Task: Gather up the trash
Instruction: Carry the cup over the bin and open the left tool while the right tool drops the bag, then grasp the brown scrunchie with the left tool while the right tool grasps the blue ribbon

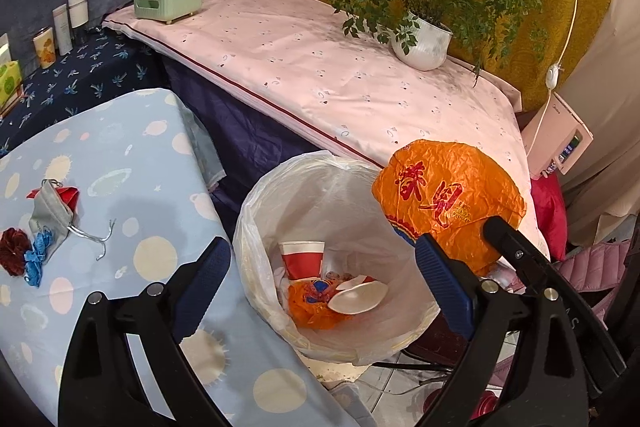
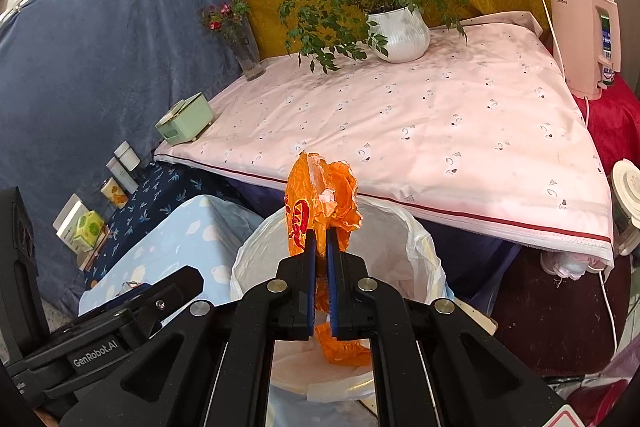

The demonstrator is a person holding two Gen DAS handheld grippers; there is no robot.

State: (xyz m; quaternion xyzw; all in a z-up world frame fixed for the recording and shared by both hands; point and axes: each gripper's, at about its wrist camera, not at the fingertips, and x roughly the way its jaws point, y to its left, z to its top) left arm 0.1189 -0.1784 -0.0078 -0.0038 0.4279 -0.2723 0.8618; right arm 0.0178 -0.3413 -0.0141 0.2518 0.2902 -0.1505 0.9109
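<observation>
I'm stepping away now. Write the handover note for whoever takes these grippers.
Right gripper: shut on the orange wrapper, held above the bin.
Left gripper: open, empty, at the bin's near side.
Done: a red cup, a white bowl and another orange wrapper lie in the bin.
Left: drop the held wrapper. On the blue cloth remain a grey pouch, a dark red bow and blue ribbon; whether they're trash I can't tell.
</observation>
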